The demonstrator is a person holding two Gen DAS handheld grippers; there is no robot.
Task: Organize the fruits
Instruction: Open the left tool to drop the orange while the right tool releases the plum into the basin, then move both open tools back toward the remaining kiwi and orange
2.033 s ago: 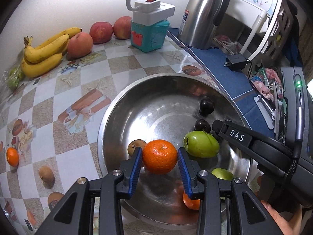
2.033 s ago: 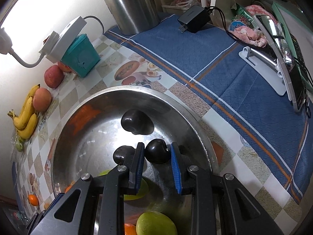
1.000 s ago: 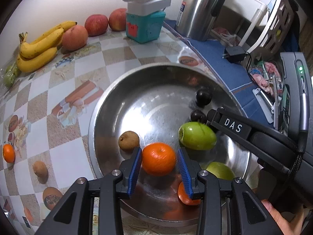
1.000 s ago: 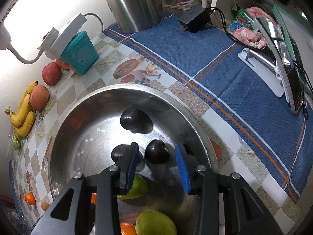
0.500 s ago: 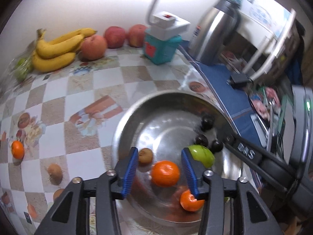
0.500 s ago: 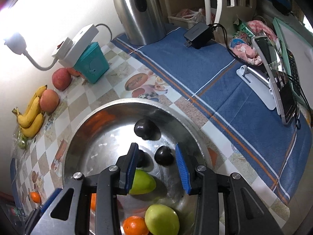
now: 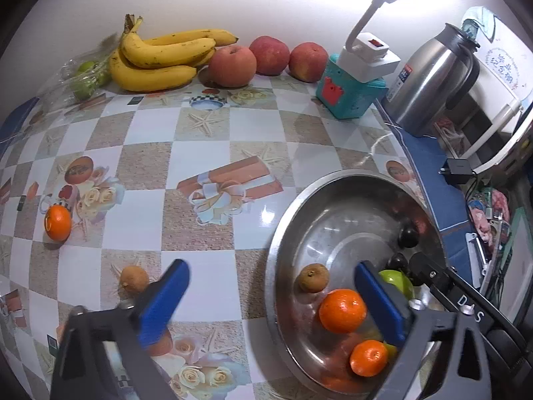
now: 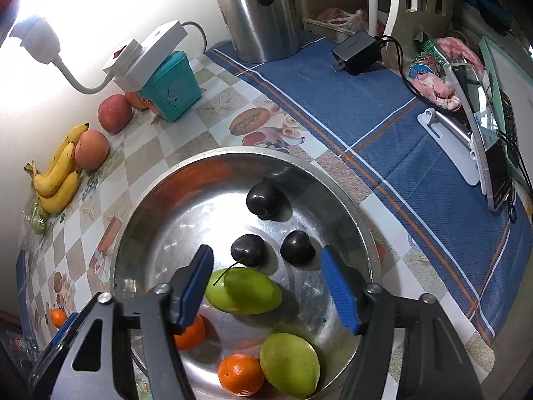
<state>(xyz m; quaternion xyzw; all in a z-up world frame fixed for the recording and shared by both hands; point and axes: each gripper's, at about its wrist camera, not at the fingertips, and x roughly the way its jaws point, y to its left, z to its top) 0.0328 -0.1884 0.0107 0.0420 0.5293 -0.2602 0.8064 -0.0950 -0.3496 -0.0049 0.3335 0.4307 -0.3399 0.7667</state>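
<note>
both grippers (image 7: pixel 271 295) (image 8: pixel 268 286) just opened, empty, above fruit bowl (image 8: pixel 160 186).

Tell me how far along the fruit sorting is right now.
Partly done. The steel bowl already holds three dark plums, two green fruits, oranges and a brown fruit. Nothing is in hand: the left tongs and right tongs have just opened and are empty. Left on the table: an orange, a brown fruit, the bananas and apples.
</note>
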